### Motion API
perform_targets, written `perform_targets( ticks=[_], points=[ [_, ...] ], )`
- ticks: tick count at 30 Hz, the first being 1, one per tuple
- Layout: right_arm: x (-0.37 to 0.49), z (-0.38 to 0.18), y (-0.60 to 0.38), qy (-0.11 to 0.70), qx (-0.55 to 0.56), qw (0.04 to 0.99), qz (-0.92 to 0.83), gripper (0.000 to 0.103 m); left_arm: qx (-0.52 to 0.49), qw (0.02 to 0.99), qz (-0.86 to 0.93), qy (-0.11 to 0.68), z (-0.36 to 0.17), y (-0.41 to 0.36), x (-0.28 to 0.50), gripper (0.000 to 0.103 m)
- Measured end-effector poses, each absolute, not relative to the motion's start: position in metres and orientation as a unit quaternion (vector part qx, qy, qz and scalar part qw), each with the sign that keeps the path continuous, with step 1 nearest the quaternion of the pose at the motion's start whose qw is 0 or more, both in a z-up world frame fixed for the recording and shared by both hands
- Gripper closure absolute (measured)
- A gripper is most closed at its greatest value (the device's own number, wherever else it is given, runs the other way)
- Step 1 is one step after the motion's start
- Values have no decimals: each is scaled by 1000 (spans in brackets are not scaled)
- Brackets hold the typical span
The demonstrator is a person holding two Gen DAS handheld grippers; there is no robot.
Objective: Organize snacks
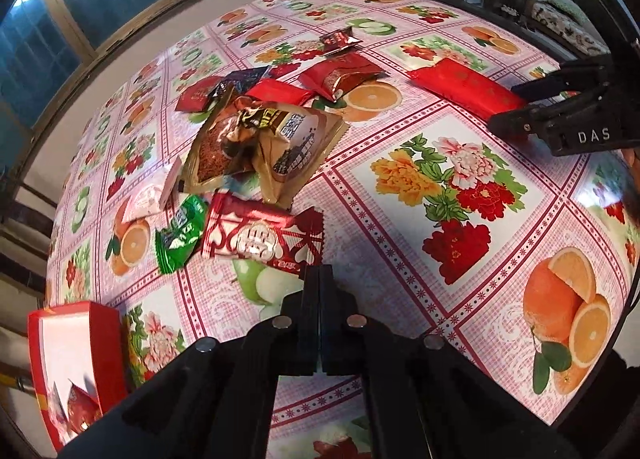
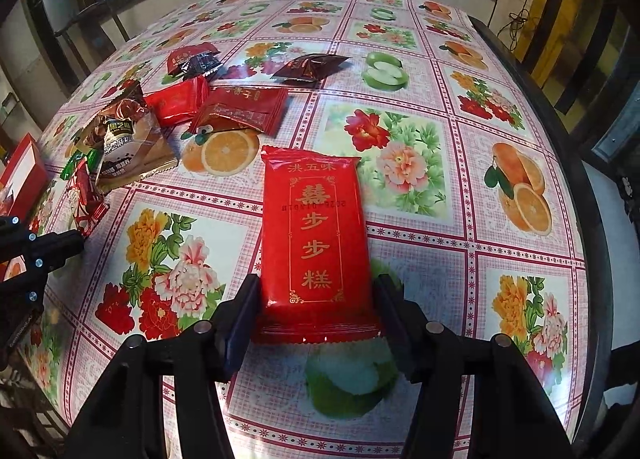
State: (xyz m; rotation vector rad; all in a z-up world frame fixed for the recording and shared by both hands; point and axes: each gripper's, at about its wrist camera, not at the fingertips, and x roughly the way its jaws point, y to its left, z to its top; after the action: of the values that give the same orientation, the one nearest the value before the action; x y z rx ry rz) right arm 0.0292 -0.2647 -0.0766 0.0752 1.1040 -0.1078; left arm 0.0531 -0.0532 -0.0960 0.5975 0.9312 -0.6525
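The right gripper (image 2: 316, 311) has its jaws apart, one on either side of the near end of a flat red oblong foil snack packet with gold lettering (image 2: 314, 231); whether the pads actually press its edges I cannot tell. The packet lies flat on the tabletop (image 2: 460, 259), its long axis running straight away from the gripper, its far end toward a printed orange slice. The left gripper (image 1: 319, 299) has its jaws pressed together on nothing, tips just short of a red-and-white heart-patterned wrapper (image 1: 256, 237). Beside that lies a small green sachet (image 1: 178, 233), and beyond them a heap of brown and red packets (image 1: 256, 139). An open red cardboard box (image 1: 76, 355) sits at the tabletop's near left edge, a few wrapped snacks inside
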Motion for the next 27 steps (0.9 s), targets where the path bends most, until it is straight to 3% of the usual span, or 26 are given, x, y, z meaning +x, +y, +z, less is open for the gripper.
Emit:
perform_targets(
  ticks=[9,27],
  points=[
    [16,-77,-266,503,44,861,-53,41,151,827,-245,484,-88,-39,48,103],
    [-42,-65,-286,485,118,863,-79,49,164,841,-269,439,-65,-72,27,103]
  ],
)
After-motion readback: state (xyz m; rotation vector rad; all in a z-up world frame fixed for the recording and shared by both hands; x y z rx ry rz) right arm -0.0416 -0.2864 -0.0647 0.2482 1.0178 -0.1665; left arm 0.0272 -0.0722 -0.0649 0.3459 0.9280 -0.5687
